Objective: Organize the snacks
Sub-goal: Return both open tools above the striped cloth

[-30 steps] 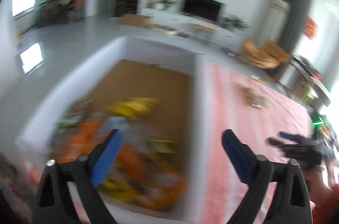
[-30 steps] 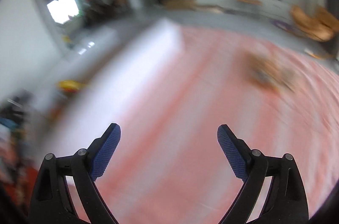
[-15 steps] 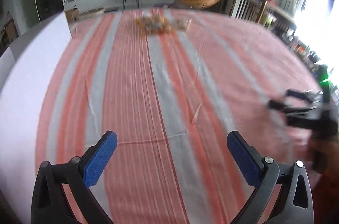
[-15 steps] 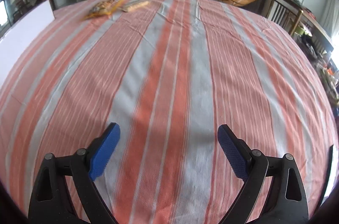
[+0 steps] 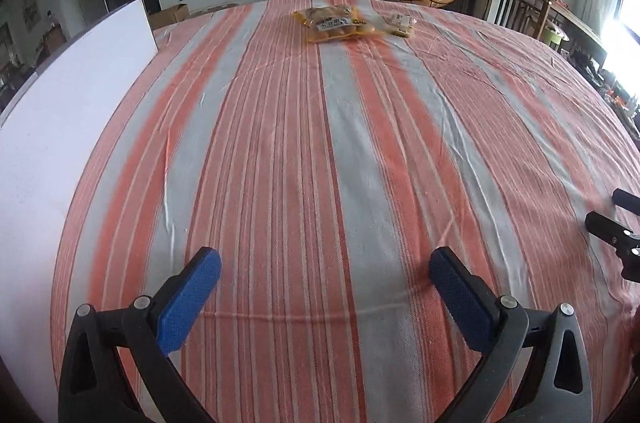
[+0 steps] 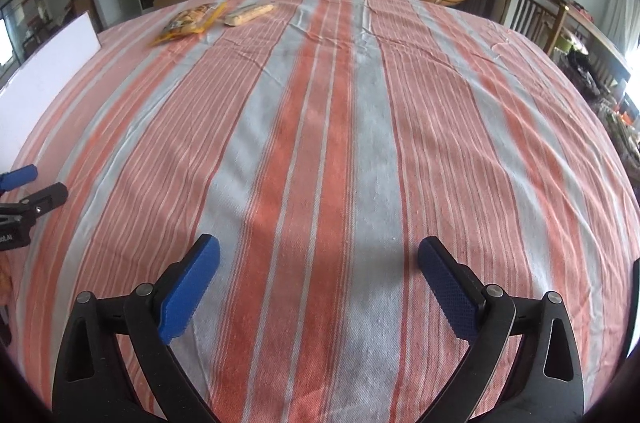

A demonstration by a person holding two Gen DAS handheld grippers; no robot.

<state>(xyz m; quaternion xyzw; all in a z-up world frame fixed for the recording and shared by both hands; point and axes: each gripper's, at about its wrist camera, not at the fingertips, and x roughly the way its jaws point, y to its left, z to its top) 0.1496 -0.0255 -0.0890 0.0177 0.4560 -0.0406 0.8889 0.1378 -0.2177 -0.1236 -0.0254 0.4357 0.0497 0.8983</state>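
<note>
- So, both empty: left gripper (image 5: 325, 277) spread wide, right gripper (image 6: 319, 263) just opening wider, nothing between.
- Probably lining up for yellow snack bag (image 5: 335, 24), far ahead on striped tablecloth (image 5: 360, 143).

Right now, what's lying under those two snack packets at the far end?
The striped tablecloth lies under both the yellow snack bag and the small clear packet. The table beneath is wholly covered by the cloth.

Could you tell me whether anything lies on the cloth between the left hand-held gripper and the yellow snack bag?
Nothing visible does: only bare striped tablecloth lies between the open left hand-held gripper and the yellow snack bag.
</note>
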